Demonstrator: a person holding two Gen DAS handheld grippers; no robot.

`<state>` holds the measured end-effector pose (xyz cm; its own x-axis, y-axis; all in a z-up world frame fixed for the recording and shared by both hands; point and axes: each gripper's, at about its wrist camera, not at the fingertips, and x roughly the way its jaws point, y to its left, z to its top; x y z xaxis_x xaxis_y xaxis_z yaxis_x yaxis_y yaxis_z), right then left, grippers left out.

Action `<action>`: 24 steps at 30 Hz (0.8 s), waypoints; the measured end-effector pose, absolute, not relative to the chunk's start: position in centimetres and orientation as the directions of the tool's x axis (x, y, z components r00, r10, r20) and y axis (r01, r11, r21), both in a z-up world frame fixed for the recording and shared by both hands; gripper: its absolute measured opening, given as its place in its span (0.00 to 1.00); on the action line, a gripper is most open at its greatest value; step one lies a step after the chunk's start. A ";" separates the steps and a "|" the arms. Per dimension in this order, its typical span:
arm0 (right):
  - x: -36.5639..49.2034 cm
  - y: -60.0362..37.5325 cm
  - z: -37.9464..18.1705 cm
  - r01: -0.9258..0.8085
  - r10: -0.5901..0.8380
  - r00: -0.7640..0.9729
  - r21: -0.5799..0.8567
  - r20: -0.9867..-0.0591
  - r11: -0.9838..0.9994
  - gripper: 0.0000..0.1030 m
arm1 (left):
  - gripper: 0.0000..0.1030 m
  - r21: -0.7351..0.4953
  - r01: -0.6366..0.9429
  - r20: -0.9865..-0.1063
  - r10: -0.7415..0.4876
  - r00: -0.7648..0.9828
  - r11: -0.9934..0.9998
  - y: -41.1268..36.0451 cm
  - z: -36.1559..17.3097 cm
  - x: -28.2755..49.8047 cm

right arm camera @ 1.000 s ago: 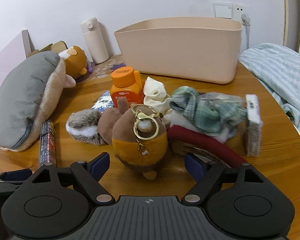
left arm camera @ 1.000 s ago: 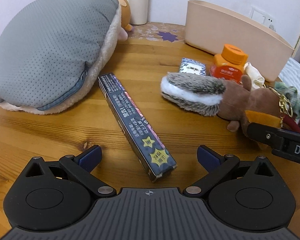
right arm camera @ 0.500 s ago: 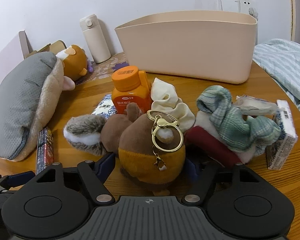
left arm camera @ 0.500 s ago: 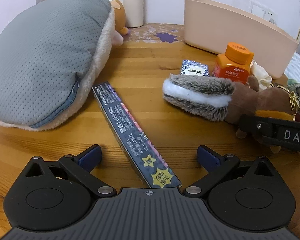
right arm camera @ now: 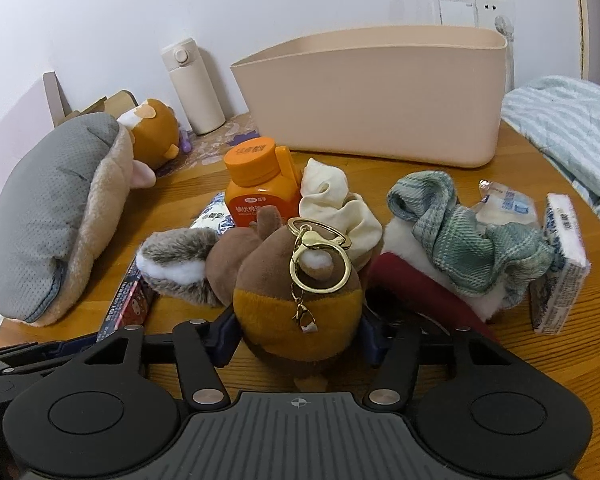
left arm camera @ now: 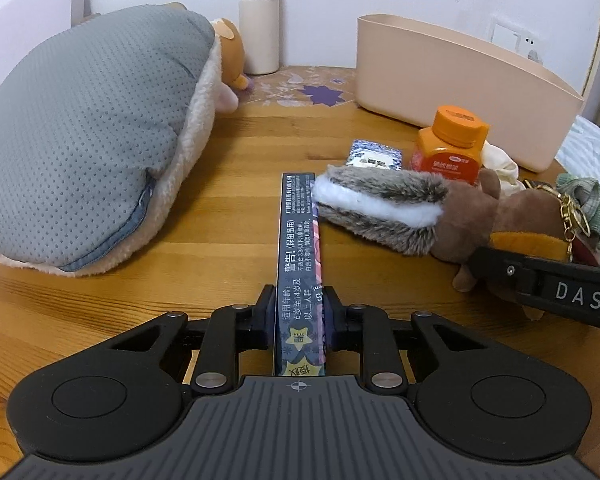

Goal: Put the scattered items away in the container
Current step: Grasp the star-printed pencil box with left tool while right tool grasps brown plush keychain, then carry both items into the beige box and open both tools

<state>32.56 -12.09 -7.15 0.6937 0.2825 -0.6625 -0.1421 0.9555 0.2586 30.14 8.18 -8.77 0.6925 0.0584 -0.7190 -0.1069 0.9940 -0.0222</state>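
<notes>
A long dark printed box (left arm camera: 298, 232) lies on the wooden table (left arm camera: 228, 168), its near end between the pads of my left gripper (left arm camera: 300, 300). The jaws are closing and the pads press both its sides. A brown squirrel plush (right arm camera: 284, 272) with a gold key ring sits between the pads of my right gripper (right arm camera: 298, 336). Those jaws are closing too, and both pads touch its flanks. The beige container (right arm camera: 380, 92) stands at the back of the table. An orange bottle (right arm camera: 260, 188), a cream cloth (right arm camera: 332, 196) and a green plaid cloth (right arm camera: 460, 236) lie in front of it.
A big grey plush cushion (left arm camera: 92, 132) fills the table's left side, with a cream flask (left arm camera: 259, 24) behind it. A white carton (right arm camera: 560, 264) and a plastic packet (right arm camera: 508, 204) lie at the right. A small blue packet (left arm camera: 374, 154) sits by the bottle. Bedding (right arm camera: 572, 128) lies past the table's right edge.
My left gripper's jaws went from wide open to closed on the box, which now lies straight between them. The right jaws narrowed around the squirrel plush, which looms nearer.
</notes>
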 end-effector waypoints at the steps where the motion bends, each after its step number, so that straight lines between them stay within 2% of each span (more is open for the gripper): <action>1: 32.4 -12.1 -7.0 -0.145 0.284 0.699 0.259 -0.657 0.955 0.53 | 0.23 -0.028 -0.105 -0.719 0.053 0.693 0.994 8.2 -8.7 30.1; 14: 29.6 -13.6 -3.1 -0.182 0.319 0.753 0.284 -0.576 0.941 0.53 | 0.23 -0.017 -0.093 -0.650 0.060 0.757 0.996 6.4 -4.5 27.1; 24: 29.7 -15.6 2.2 -0.186 0.277 0.840 0.232 -0.465 0.955 0.53 | 0.23 0.005 -0.082 -0.521 0.073 0.850 0.997 5.1 1.9 28.1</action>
<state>29.69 -15.62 2.21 0.8405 0.2773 -0.4655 -0.1863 0.9546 0.2322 28.12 5.14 1.89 0.8504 0.0730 -0.5210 -0.0823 0.9966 0.0054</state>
